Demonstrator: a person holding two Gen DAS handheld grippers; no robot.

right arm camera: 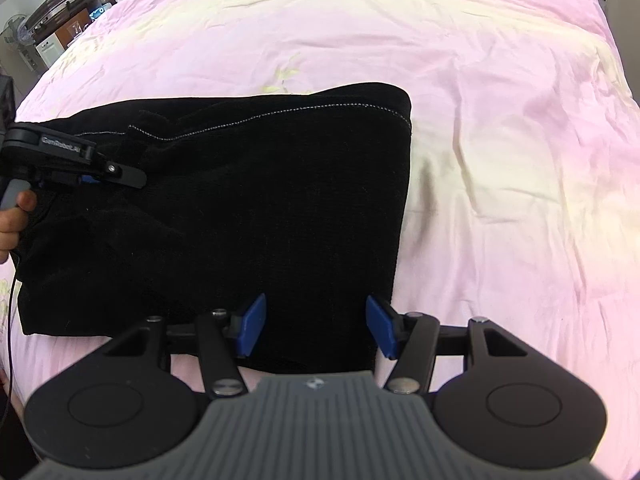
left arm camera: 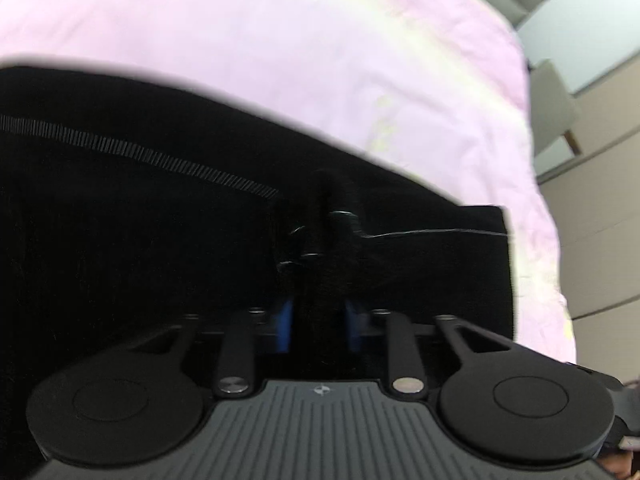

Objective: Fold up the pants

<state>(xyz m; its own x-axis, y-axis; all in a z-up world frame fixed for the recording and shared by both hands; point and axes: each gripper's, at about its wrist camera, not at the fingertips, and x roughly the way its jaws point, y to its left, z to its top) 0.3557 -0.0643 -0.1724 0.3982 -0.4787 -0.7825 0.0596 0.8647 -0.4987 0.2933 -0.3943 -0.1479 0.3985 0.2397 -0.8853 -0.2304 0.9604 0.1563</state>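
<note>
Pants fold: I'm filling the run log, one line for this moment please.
pants: folded on bed | left gripper: pinching fabric | right gripper: open

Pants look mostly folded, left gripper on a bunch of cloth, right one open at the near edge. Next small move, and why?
Probably close the right gripper on the near edge of the black pants. Its blue pads stand apart over that edge, gripping nothing, while the left gripper seems already pinched on a raised bunch of fabric. The pants lie as a compact block on the pink bedspread, so both need a hold before another fold.

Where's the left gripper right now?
In the right wrist view the left gripper sits at the far left, over the left end of the folded black pants on the pink bedspread.
</note>
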